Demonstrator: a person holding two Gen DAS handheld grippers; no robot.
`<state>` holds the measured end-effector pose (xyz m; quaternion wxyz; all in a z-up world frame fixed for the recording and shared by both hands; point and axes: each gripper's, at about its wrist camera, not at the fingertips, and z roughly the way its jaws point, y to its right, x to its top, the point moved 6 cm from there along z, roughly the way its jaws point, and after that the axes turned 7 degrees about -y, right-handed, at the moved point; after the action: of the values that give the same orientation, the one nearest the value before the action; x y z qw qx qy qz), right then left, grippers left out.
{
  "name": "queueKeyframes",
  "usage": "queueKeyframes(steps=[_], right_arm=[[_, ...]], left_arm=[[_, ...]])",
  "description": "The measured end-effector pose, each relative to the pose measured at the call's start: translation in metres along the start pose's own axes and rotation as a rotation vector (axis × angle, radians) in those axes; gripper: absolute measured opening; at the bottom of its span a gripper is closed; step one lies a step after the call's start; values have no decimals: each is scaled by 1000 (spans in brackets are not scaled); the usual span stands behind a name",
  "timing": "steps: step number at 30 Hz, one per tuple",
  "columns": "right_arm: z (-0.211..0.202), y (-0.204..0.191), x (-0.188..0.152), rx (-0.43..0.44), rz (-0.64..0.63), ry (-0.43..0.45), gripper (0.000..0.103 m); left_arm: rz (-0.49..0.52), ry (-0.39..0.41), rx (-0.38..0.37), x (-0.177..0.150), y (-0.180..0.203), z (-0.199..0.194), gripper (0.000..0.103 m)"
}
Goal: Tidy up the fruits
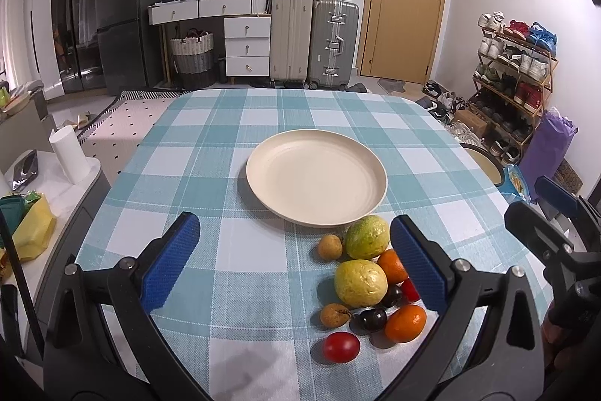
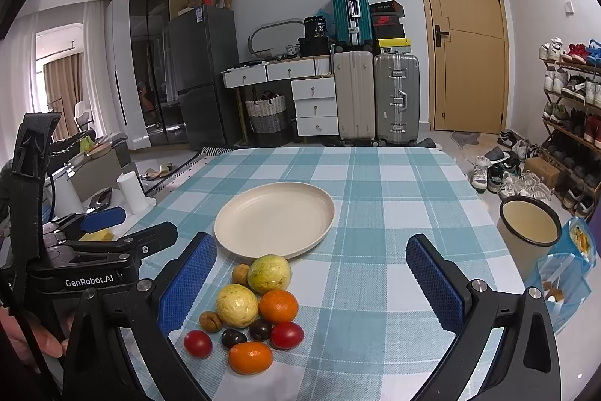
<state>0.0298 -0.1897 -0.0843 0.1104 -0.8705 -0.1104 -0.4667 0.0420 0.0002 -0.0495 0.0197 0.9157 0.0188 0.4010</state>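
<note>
1. my left claw [image 1: 295, 260] hangs wide open, empty, low over the checked cloth [image 1: 233, 337], left of the fruit. nothing gripped yet.
2. fruit pile: two yellow-green guavas [image 2: 237, 305], two oranges [image 2: 278, 305], red tomatoes [image 2: 198, 343], dark plums [image 2: 234, 338], small brown ones, all bunched at the near edge of the plate [image 2: 240, 224], prob staged for loading.
3. plate's bare, mid-table, so i reckon it's the target.
4. my right claw [image 2: 311, 279] also wide, empty, pile near its left pad.
</note>
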Motion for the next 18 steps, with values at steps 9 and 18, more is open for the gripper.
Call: queueKeyframes(steps=[9, 18], right_arm=[[1, 0, 0, -3, -3, -2, 103], [6, -2, 2, -1, -26, -9, 103]], left_arm=[[-14, -18, -10, -2, -1, 5, 101], [-22, -37, -19, -3, -6, 14, 101]])
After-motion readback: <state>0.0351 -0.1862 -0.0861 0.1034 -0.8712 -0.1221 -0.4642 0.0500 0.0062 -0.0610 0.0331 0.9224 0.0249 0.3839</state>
